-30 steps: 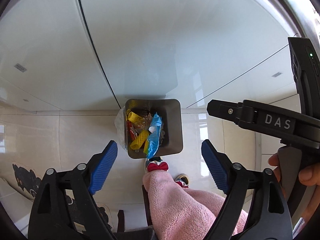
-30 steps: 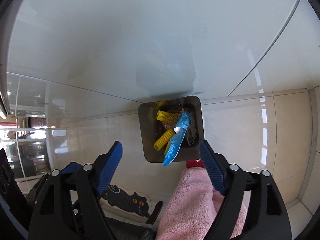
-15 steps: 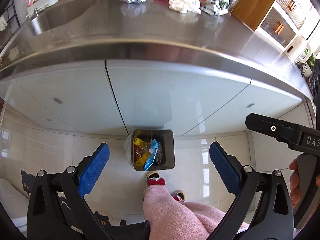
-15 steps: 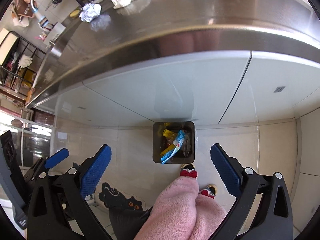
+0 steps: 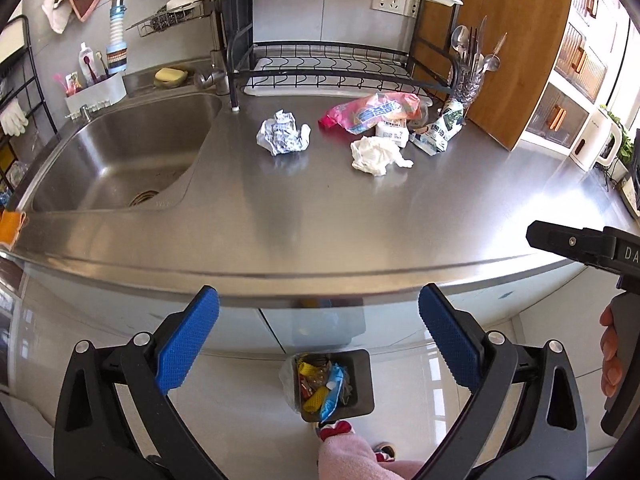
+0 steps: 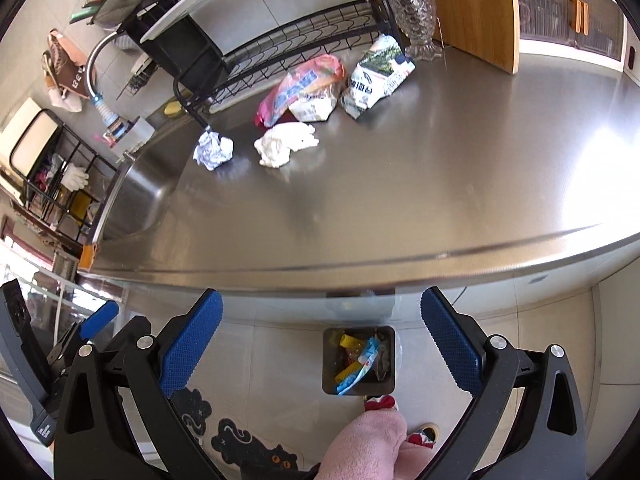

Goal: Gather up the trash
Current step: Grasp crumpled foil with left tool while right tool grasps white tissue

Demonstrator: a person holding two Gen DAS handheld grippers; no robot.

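Observation:
A grey trash bin (image 5: 360, 384) (image 6: 388, 376) with yellow and blue wrappers stands on the floor below the counter edge. On the steel counter (image 5: 320, 208) (image 6: 400, 184) lie a crumpled foil ball (image 5: 282, 133) (image 6: 213, 150), a white tissue wad (image 5: 378, 155) (image 6: 285, 144), a pink snack bag (image 5: 372, 112) (image 6: 298, 88), a small white carton (image 5: 392, 132) (image 6: 312, 108) and a green-white packet (image 5: 440, 130) (image 6: 378, 78). My left gripper (image 5: 318, 344) is open and empty, above the counter's front edge. My right gripper (image 6: 320, 340) is open and empty too; its body shows in the left wrist view (image 5: 580, 244).
A sink (image 5: 120, 160) (image 6: 136, 196) with a tap is at the left. A black dish rack (image 5: 340, 56) (image 6: 260, 40) stands behind the trash, with a utensil holder (image 5: 472, 72) and a wooden board (image 5: 512, 40) to the right. A cat-print mat (image 6: 248, 448) lies on the floor.
Both grippers have risen from down near the bin to above counter height; the view now takes in the countertop and its trash. Both stay open and empty.

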